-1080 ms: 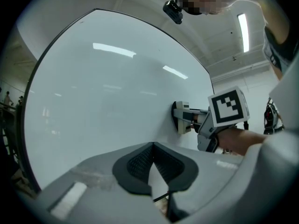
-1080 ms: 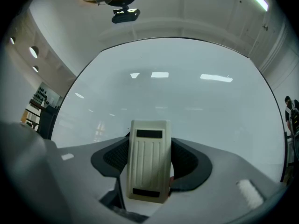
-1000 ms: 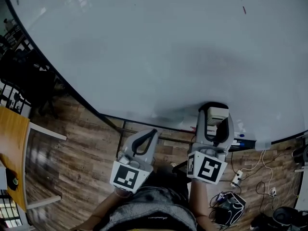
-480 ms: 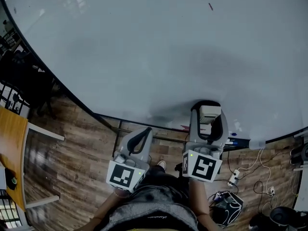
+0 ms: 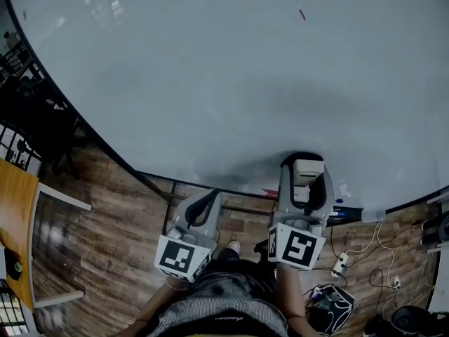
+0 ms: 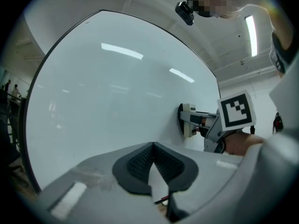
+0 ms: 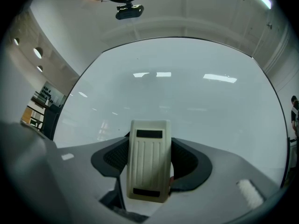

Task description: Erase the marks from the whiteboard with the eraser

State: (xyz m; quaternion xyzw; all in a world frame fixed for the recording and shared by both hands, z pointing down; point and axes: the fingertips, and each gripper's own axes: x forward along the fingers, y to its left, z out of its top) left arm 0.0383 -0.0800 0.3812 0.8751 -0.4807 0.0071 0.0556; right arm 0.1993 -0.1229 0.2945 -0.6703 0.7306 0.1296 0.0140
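A large whiteboard [image 5: 210, 76] fills the upper head view, with one small red mark [image 5: 302, 15] near its top right. My right gripper [image 5: 306, 167] is shut on a cream eraser [image 5: 308, 171], whose pad side lies against the board's lower part. In the right gripper view the eraser [image 7: 148, 160] sits upright between the dark jaw pads. My left gripper [image 5: 208, 201] hangs lower left, off the board, jaws shut with nothing between them. In the left gripper view its own tips [image 6: 153, 164] meet, and the eraser [image 6: 186, 120] shows pressed to the board [image 6: 117, 101].
Below the board runs a marker tray [image 5: 344, 208] with pens. The wooden floor [image 5: 112, 209] holds cables and a power strip [image 5: 344, 262] at the right. A yellow table [image 5: 14, 209] and dark chairs [image 5: 35, 118] stand at the left.
The red mark sits further left in the head view than a second ago. Both grippers shifted slightly left and lower in frame; the eraser stays gripped near the board's bottom.
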